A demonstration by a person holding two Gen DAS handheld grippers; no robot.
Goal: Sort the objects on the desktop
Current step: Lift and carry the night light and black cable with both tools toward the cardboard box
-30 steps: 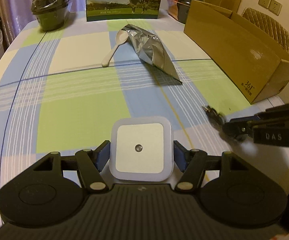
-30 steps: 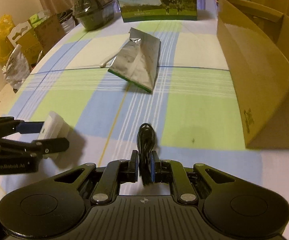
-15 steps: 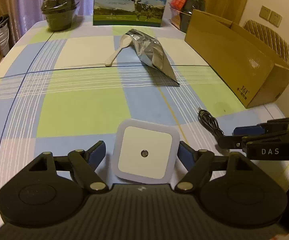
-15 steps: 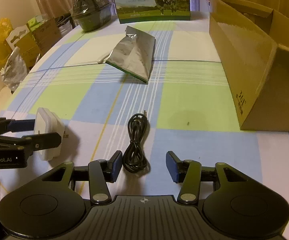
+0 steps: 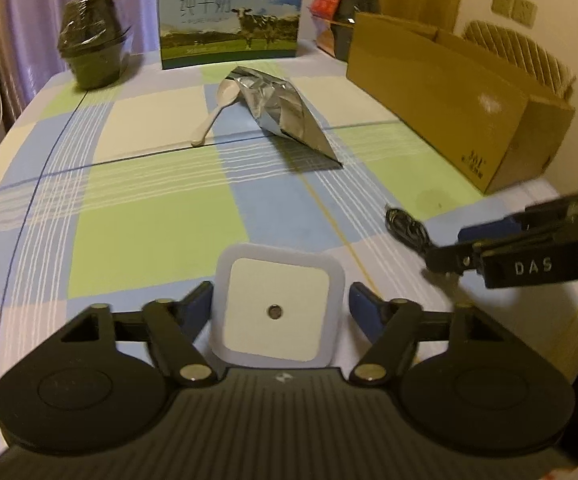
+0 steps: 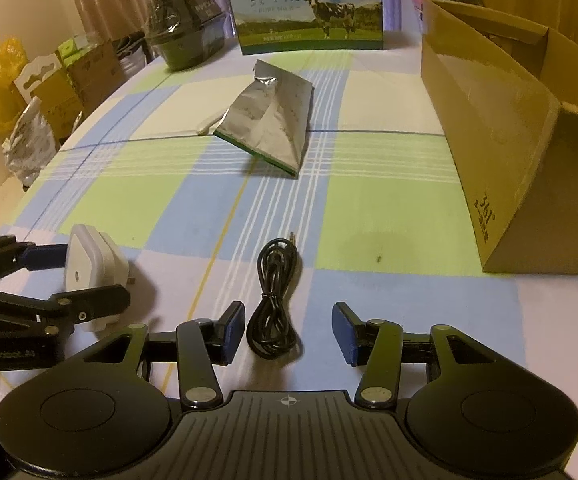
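A white square night light (image 5: pixel 277 312) rests on the checked tablecloth between the spread fingers of my left gripper (image 5: pixel 283 304), with a gap at its right side. From the right wrist view, the night light (image 6: pixel 89 256) shows its plug side, and the left gripper (image 6: pixel 85 276) stands open around it. A coiled black cable (image 6: pixel 273 304) lies flat on the cloth, partly between the fingers of my open right gripper (image 6: pixel 289 332) and touching neither pad. The left wrist view shows the cable (image 5: pixel 405 226) just ahead of the right gripper (image 5: pixel 461 246).
A silver foil bag (image 6: pixel 273 120) and a white spoon (image 5: pixel 213 118) lie mid-table. A long open cardboard box (image 6: pixel 489 128) runs along the right edge. At the back stand a milk carton (image 6: pixel 309 4) and a dark wrapped bowl (image 6: pixel 181 36). Boxes and bags (image 6: pixel 49 92) crowd beyond the left edge.
Both grippers have opened. The left one let go of the night light and the right one let go of the cable; both things now lie on the cloth.
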